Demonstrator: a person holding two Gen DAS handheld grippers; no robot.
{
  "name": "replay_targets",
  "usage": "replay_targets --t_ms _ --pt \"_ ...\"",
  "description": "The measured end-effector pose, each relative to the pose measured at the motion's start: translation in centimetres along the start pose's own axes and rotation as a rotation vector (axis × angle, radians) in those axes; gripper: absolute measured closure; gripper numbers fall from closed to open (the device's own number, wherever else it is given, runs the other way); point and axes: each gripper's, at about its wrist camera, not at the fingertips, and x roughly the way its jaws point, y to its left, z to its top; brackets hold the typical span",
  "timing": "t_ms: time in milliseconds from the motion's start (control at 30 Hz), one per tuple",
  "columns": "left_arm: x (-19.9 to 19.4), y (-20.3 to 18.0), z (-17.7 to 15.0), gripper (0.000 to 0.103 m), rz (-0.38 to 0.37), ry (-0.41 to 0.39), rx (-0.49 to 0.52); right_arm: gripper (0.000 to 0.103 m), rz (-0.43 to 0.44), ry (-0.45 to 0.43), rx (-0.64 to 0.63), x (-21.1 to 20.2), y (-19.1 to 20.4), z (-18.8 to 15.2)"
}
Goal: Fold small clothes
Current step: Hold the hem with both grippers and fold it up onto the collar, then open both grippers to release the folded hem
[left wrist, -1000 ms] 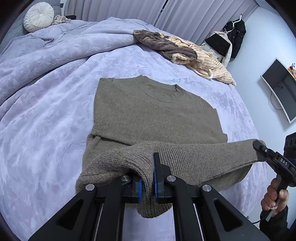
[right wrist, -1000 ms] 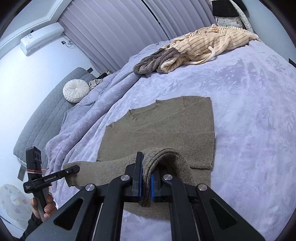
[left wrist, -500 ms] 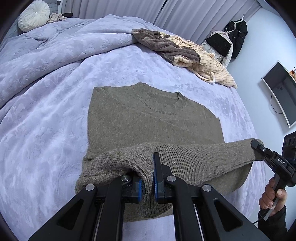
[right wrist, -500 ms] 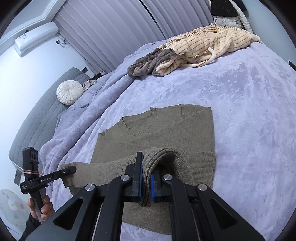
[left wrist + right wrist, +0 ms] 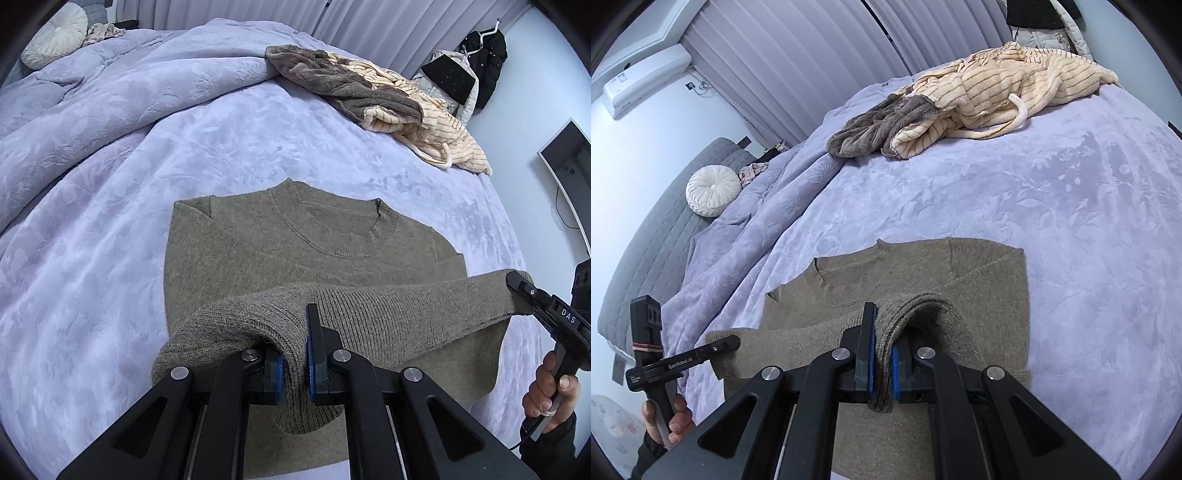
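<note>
An olive-brown knit sweater lies flat on the lavender bedspread, collar toward the far side. Its ribbed bottom hem is lifted and held stretched between both grippers above the body. My left gripper is shut on the hem's left corner. My right gripper is shut on the hem's right corner, and it also shows at the right edge of the left wrist view. In the right wrist view the sweater has its sleeves folded in, and the left gripper pinches the hem at the left.
A pile of cream striped and brown fleece clothes lies at the far side of the bed. A round white cushion sits by the grey headboard. A rumpled duvet rises on the left. A wall screen hangs on the right.
Both grippers have carried the lifted hem forward over the sweater's body toward the collar. Less of the body shows beyond the hem. Both grips are unchanged.
</note>
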Motion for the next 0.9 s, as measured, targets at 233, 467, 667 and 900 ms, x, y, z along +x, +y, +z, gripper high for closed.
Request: replay_targets --t_ms 233,467,667,900 --pt "3.2 0.6 2.0 0.093 -0.01 0.042 -0.014 0.096 -0.029 0.033 0.026 3.1 -1.2 1.1" --pt "7.9 2.2 3.0 0.093 0.0 0.113 -0.05 0.096 -0.07 0.091 0.085 7.0 -3.4 1.4" --pt "10.3 4.9 3.8 0.082 -0.108 0.172 -0.185 0.094 -0.053 0.138 0.147 9.9 -4.8 2.0" --pt "7.2 4.5 4.2 0.014 -0.138 0.045 -0.154 0.09 -0.014 0.141 0.219 10.1 -6.1 1.9"
